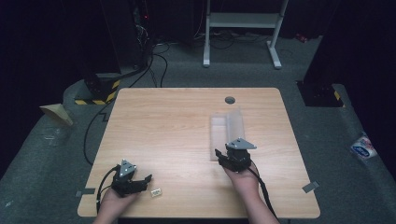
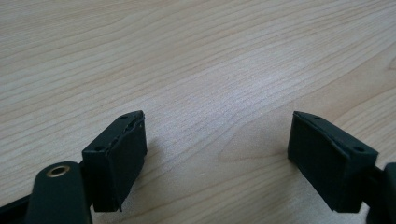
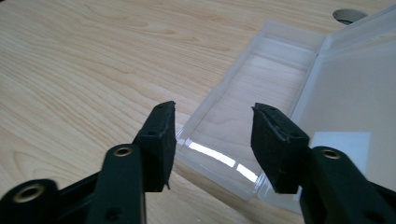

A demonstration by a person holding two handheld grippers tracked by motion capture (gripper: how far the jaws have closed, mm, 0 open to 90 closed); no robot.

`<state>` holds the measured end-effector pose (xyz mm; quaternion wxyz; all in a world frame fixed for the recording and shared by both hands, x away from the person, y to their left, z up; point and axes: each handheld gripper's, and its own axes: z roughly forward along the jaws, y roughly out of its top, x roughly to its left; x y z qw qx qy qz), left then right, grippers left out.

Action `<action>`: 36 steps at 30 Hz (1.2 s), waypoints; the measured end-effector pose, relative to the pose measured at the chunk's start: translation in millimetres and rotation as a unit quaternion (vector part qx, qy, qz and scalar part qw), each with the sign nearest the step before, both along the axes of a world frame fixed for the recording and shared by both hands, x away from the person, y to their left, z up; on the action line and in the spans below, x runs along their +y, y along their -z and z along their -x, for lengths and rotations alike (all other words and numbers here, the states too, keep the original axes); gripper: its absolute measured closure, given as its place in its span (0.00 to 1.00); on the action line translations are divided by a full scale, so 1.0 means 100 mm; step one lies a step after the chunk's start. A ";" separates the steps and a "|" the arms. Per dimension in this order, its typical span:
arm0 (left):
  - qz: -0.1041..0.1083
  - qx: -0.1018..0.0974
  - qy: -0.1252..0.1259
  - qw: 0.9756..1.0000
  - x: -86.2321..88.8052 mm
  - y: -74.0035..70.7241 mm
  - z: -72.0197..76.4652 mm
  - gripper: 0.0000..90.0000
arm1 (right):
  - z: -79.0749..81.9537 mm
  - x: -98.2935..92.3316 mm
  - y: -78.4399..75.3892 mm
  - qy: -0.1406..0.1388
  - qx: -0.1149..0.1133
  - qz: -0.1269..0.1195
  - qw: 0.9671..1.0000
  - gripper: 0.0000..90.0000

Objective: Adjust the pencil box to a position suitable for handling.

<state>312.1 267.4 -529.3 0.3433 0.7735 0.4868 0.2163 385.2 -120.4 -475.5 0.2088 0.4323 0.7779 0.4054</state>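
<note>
A clear, thin-walled plastic box (image 1: 219,135) lies open on the pale wood-grain table (image 1: 177,121), its shallow rectangular tray flat on the top and its frosted lid (image 1: 236,125) standing up along the hinge on the right. The right gripper (image 3: 214,140), matte black with blocky rubber-faced pads, hovers just at the tray's near end; its jaws are spread with nothing between them but the glossy rim of the tray beyond. The left gripper (image 2: 217,154) rests low near the table's front edge, well apart from the box, jaws wide apart over bare wood. Just beside it on the table lies a small pale rectangular piece (image 1: 156,192), too small to identify.
</note>
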 end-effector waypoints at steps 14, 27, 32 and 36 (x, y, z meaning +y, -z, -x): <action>0.001 0.000 0.001 1.000 0.00 0.00 0.00 0.22 | -0.07 0.29 0.24 -0.013 0.029 0.019 0.999 0.63; 0.001 0.000 0.003 1.000 0.00 0.00 0.00 0.22 | -0.15 0.37 0.37 -0.002 0.049 0.023 0.999 0.68; 0.000 0.000 0.004 1.000 0.00 0.00 -0.01 0.22 | -0.18 0.36 0.40 -0.001 0.055 0.040 0.998 0.76; 0.000 0.000 0.004 1.000 0.00 0.00 -0.01 0.22 | -0.16 0.37 0.41 -0.006 0.054 0.039 0.998 0.82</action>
